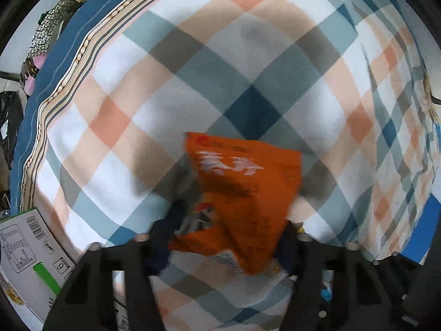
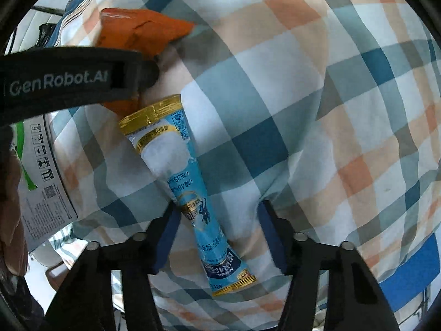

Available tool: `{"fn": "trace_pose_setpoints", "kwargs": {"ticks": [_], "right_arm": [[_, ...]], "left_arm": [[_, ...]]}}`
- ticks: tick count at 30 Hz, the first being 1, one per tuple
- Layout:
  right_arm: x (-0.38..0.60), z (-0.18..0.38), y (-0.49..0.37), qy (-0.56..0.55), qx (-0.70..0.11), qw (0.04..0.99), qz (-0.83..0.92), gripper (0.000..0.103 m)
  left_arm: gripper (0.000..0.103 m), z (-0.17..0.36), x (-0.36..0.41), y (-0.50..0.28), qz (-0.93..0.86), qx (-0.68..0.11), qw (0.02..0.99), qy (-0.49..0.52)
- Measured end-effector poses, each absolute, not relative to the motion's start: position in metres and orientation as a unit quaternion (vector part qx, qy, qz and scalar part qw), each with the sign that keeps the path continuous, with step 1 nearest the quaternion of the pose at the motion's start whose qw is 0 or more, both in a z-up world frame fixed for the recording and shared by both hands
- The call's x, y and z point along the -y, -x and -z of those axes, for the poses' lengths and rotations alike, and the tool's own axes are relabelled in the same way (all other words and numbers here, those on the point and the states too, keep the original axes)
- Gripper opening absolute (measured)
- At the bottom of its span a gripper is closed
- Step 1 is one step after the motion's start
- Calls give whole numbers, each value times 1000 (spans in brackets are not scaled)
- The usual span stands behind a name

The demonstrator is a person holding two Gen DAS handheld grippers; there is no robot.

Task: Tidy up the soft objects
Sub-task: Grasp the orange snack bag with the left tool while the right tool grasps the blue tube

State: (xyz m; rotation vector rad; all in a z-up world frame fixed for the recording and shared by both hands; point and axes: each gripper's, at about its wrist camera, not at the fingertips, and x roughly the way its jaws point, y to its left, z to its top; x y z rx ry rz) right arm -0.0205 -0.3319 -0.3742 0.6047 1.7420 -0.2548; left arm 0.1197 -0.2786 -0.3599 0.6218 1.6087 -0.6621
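Note:
An orange snack bag sits between the jaws of my left gripper, blurred by motion, above the plaid bedsheet. The jaws stand wide apart at the bag's two sides; whether they press it is unclear. The same orange bag shows in the right wrist view, with the left gripper's black body over it. A blue and gold ice-cream cone wrapper lies on the sheet, its narrow part between the open fingers of my right gripper.
A white cardboard box with green tape lies at the lower left and also shows in the right wrist view. A blue striped cloth borders the sheet at the left. Patterned items lie beyond it.

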Motion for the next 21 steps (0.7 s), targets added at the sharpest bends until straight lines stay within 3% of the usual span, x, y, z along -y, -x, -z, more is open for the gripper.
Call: {"fn": "trace_pose_setpoints", "kwargs": {"ticks": [1, 5, 14, 21], "right_arm": [[332, 374, 21, -260, -750, 598, 111, 51], [327, 372, 23, -256, -749, 600, 118, 22], [310, 345, 22, -249, -740, 612, 125, 14], [298, 293, 24, -247, -716, 642, 114, 14]], "left_arm": [[51, 358, 279, -117, 285, -691, 606, -273], [47, 355, 276, -111, 277, -689, 613, -270], [46, 318, 255, -110, 256, -670, 652, -247], [46, 251, 202, -97, 240, -647, 701, -179]]}}
